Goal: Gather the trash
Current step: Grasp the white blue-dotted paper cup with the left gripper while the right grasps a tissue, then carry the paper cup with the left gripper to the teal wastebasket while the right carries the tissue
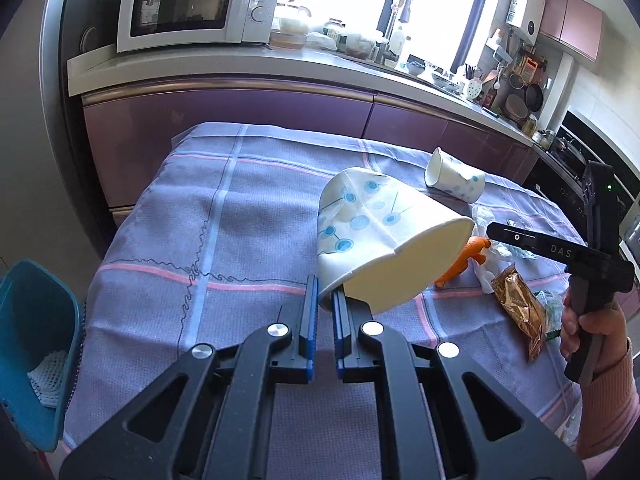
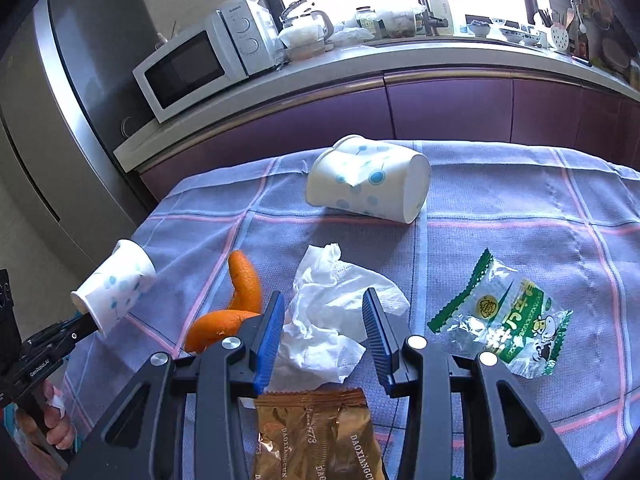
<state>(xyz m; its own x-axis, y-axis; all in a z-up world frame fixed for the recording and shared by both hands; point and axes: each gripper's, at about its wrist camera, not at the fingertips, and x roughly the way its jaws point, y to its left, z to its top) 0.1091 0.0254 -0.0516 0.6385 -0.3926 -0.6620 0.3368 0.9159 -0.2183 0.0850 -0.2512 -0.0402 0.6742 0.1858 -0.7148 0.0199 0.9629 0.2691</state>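
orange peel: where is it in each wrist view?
Left wrist: orange peel right of centre, partly hidden behind the held paper cup.
Right wrist: orange peel lower left, beside the left finger, next to the crumpled tissue.
Shared landmark: white microwave on the counter.
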